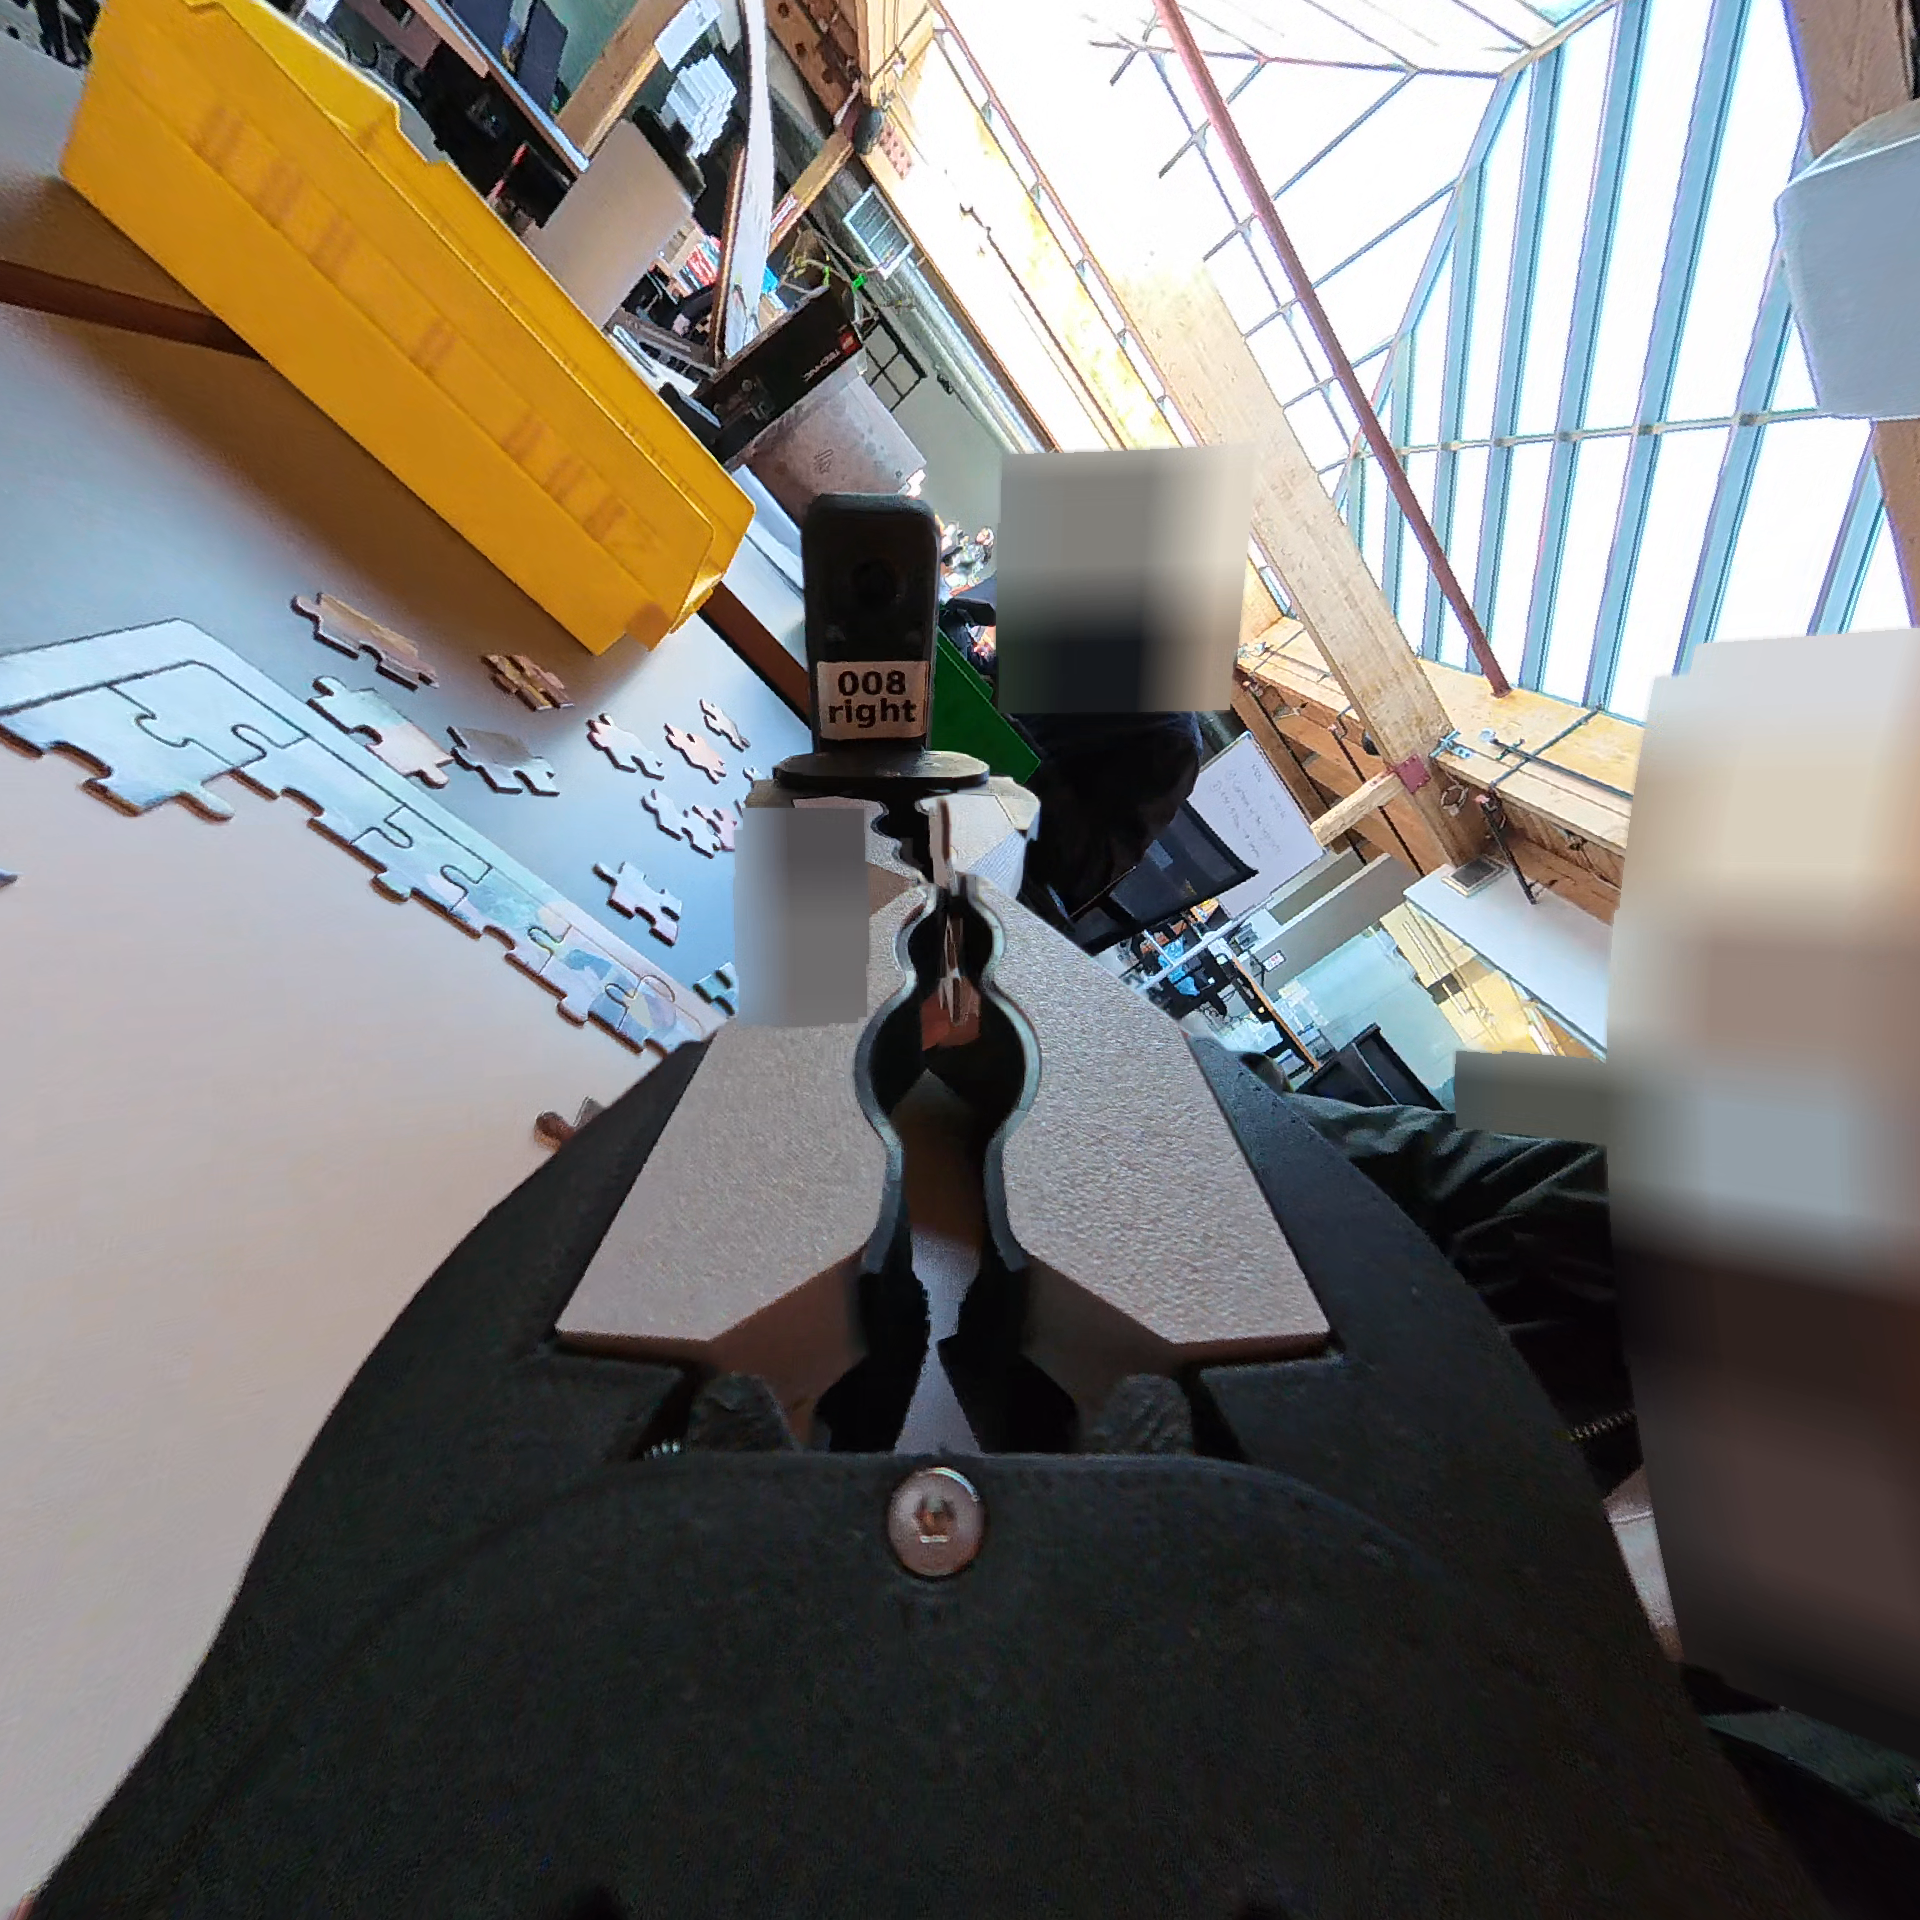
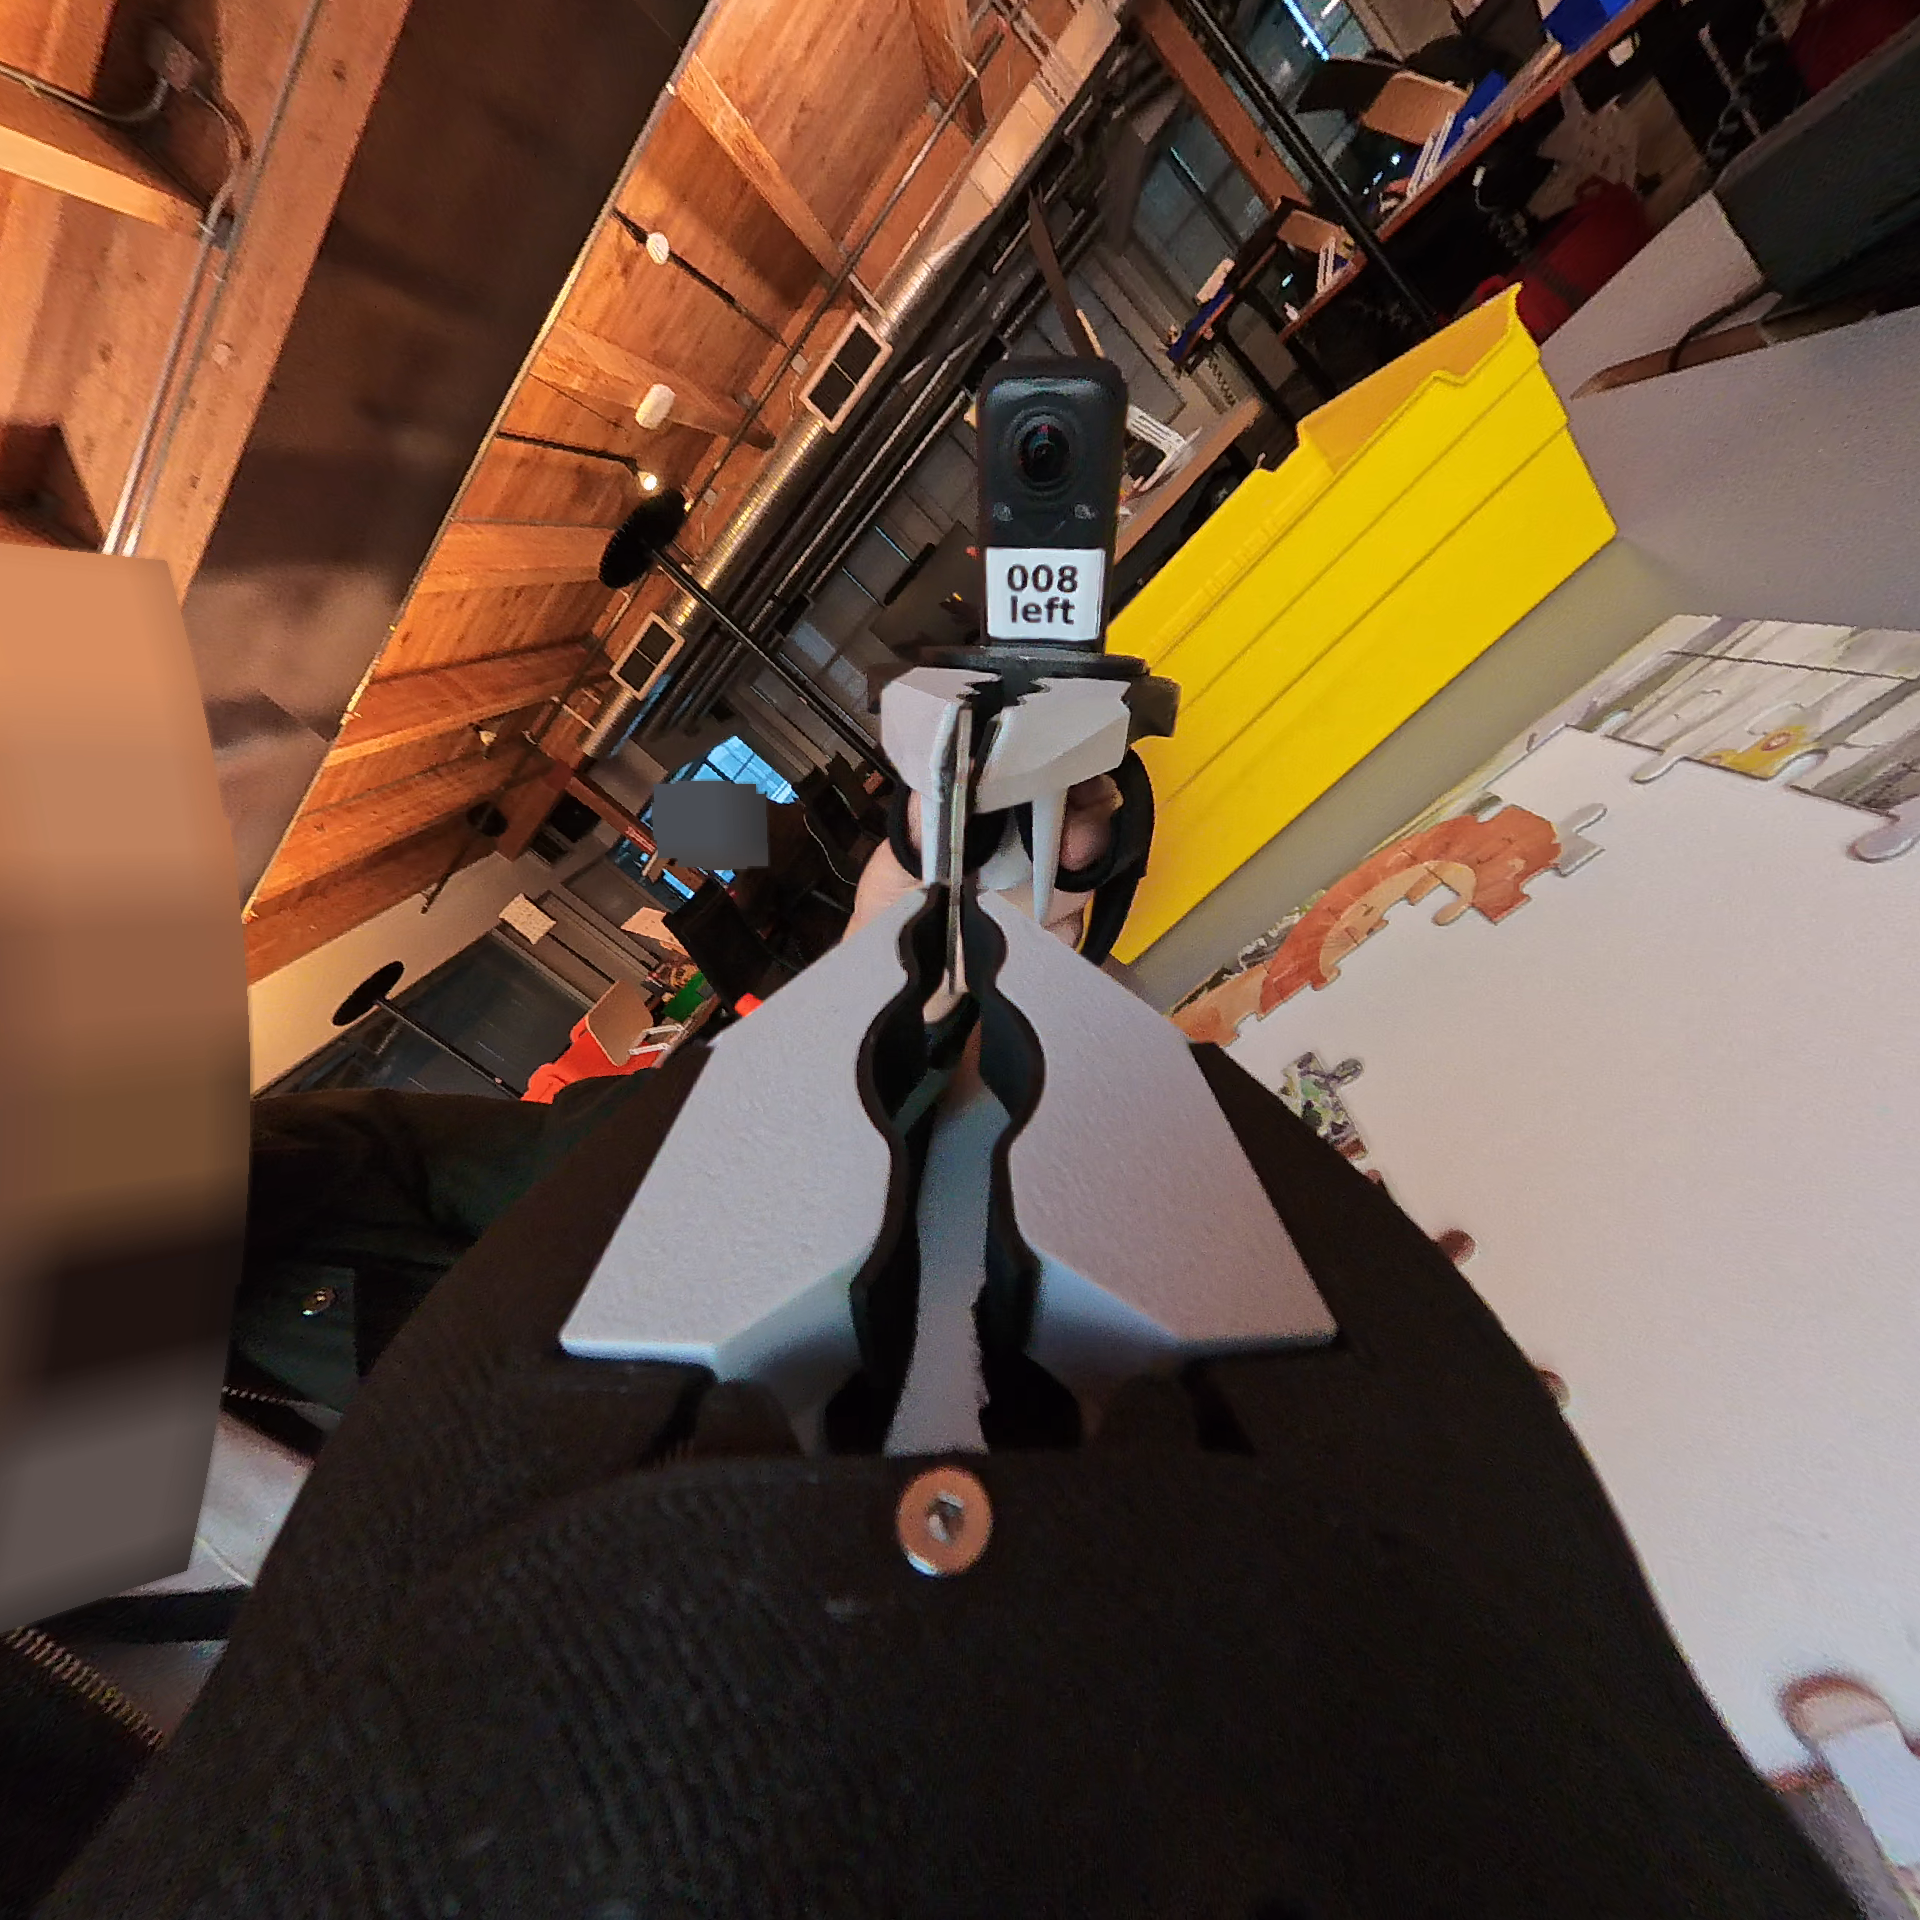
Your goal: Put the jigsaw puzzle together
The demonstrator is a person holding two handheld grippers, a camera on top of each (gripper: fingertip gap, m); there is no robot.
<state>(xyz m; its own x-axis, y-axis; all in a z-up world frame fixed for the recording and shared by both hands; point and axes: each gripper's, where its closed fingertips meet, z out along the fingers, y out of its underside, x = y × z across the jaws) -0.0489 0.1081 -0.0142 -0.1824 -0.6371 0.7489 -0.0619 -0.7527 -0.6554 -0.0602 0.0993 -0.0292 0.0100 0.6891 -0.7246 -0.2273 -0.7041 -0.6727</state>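
Note:
My left gripper (image 1: 943, 899) and my right gripper (image 2: 954, 935) face each other tip to tip above the table edge. A thin puzzle piece (image 1: 943, 847), seen edge-on, runs between them. My left fingertips are closed on one end of it. In the right wrist view the same piece (image 2: 951, 831) sits between my right fingertips and reaches into the left gripper (image 2: 987, 748) beyond. The right gripper (image 1: 914, 821) also shows in the left wrist view, shut on the far end. The partly joined puzzle (image 1: 208, 727) lies on the white table (image 1: 208, 1195).
Several loose puzzle pieces (image 1: 636, 896) lie on the table beside the joined part. A joined orange section (image 2: 1403, 904) shows in the right wrist view. A yellow bin (image 1: 395, 301) stands at the table's far side and also shows in the right wrist view (image 2: 1351, 644). The tips of both grippers are at nearly the same place.

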